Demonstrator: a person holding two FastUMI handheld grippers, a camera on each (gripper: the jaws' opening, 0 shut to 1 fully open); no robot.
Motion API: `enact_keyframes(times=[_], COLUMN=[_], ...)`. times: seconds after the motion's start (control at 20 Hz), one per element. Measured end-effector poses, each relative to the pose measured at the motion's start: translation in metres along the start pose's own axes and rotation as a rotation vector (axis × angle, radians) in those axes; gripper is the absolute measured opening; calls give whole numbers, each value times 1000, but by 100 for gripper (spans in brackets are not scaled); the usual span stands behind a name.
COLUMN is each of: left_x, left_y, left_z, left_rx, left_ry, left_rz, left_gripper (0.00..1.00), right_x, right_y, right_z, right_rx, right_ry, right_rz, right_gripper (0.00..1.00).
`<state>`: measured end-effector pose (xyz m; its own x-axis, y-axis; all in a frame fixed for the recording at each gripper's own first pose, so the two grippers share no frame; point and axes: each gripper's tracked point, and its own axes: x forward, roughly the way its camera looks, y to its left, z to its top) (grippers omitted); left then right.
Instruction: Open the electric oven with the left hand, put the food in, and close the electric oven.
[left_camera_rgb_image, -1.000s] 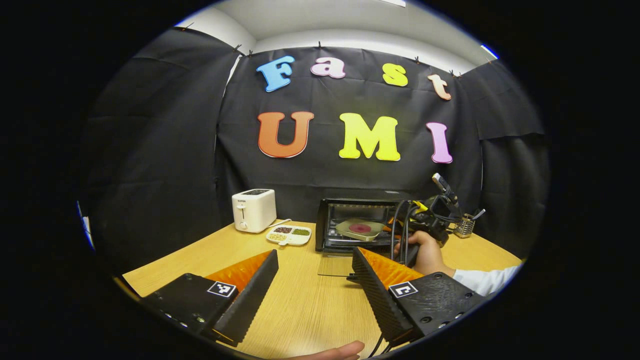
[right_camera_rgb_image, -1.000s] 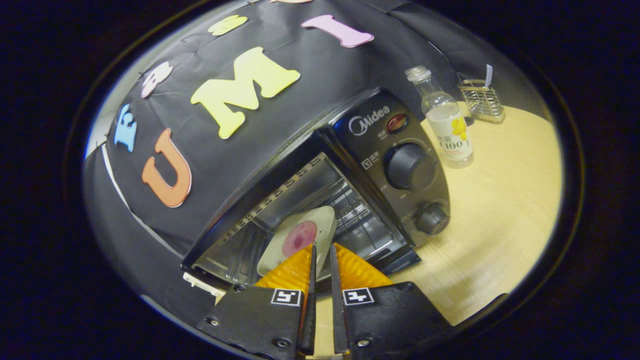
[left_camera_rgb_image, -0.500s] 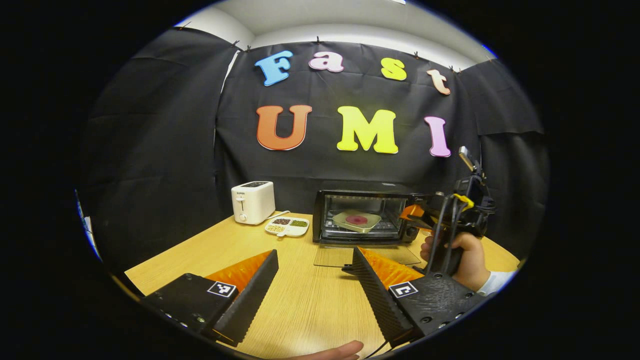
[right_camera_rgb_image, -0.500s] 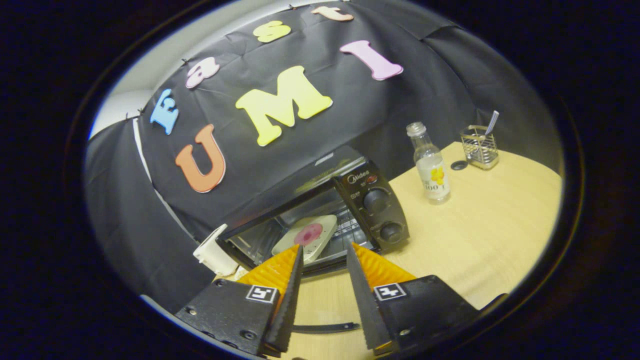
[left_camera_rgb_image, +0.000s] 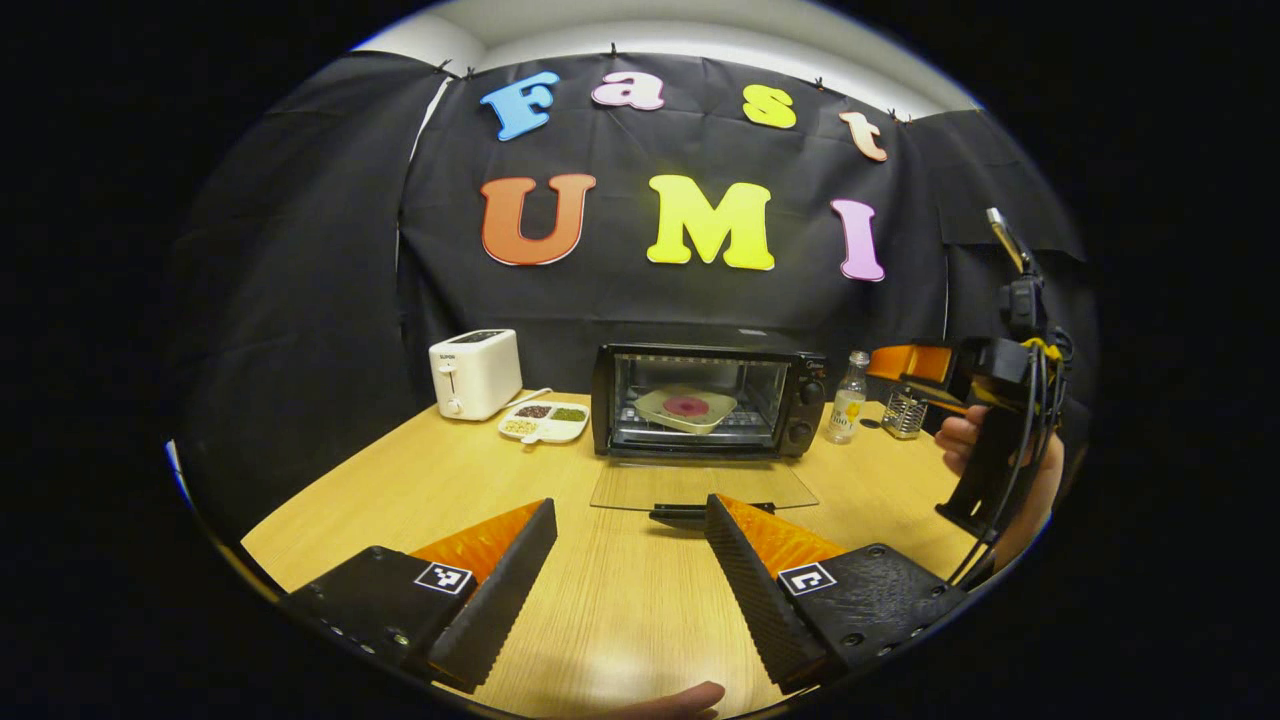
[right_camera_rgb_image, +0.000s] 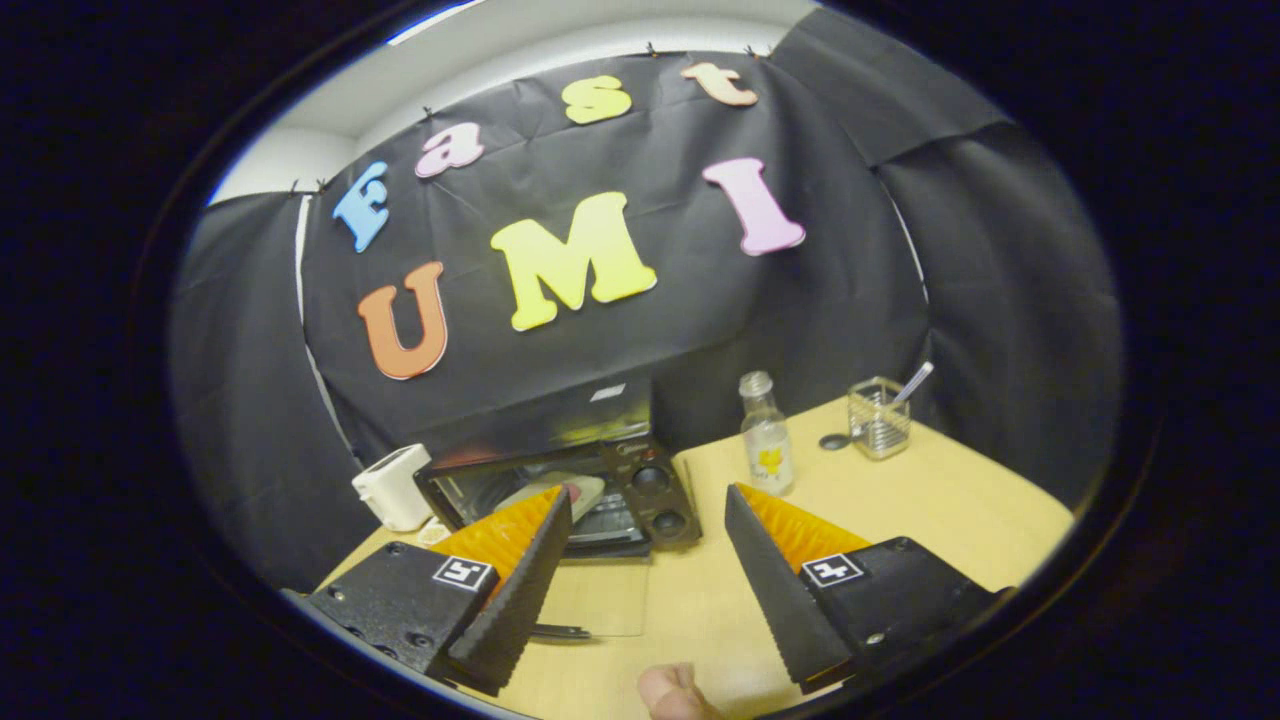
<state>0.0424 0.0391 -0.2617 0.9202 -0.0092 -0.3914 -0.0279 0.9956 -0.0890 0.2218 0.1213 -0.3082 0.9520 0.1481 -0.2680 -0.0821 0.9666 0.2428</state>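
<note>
Electric oven (left_camera_rgb_image: 708, 400): black countertop unit at the back of the wooden worktop (left_camera_rgb_image: 600, 600), against the booth wall. Two round knobs sit one above the other on its right-hand panel.
Oven door (left_camera_rgb_image: 702, 487): glass, swung fully down, lying flat toward the front, with its dark handle (left_camera_rgb_image: 690, 514) at the near edge.
Food (left_camera_rgb_image: 686, 405): a dark red round patch on a pale plate (left_camera_rgb_image: 660, 403), resting on the rack inside the open cavity.
Left gripper (left_camera_rgb_image: 630, 575): low over the worktop in front of the door, well apart from the oven. Jaws spread wide, holding nothing and touching nothing.
Right gripper (right_camera_rgb_image: 645, 570): raised to the right of the oven, gripped by a hand (left_camera_rgb_image: 958, 440) as seen in the left gripper view. Jaws spread wide, empty, clear of the door.
Left gripper view, additional content: white toaster (left_camera_rgb_image: 474, 373) left of the oven, and a divided white tray (left_camera_rgb_image: 545, 421) of small food portions between toaster and oven.
Right gripper view, additional content: the clear bottle (right_camera_rgb_image: 767, 448) and a glass holder (right_camera_rgb_image: 879, 418) with a utensil stand well apart on the worktop, with a small dark lid (right_camera_rgb_image: 833, 441) between them; the oven cavity is partly hidden behind the near finger.
Fingertip (right_camera_rgb_image: 672, 692): at the bottom edge of the right gripper view.
</note>
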Motion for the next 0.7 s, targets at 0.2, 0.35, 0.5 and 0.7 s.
enact_keyframes(times=[0.2,0.35,0.5,0.7], left_x=[23,42,65,93], left_y=[-22,-45,-63,-75], left_z=[-20,-39,-53,-72], left_rx=[25,25,40,40], left_ry=[89,155,203,267], left_rz=[-31,-88,-126,-147], left_gripper=[95,96,95,95], right_x=[-37,-63,-81,-97], right_y=[-19,-28,-40,-65], right_z=[49,83,104,123], right_rx=[-97,-131,-160,-158], right_ry=[-84,-143,-164,-189], right_rz=[-12,-2,9,-21], right_gripper=[99,96,96,99])
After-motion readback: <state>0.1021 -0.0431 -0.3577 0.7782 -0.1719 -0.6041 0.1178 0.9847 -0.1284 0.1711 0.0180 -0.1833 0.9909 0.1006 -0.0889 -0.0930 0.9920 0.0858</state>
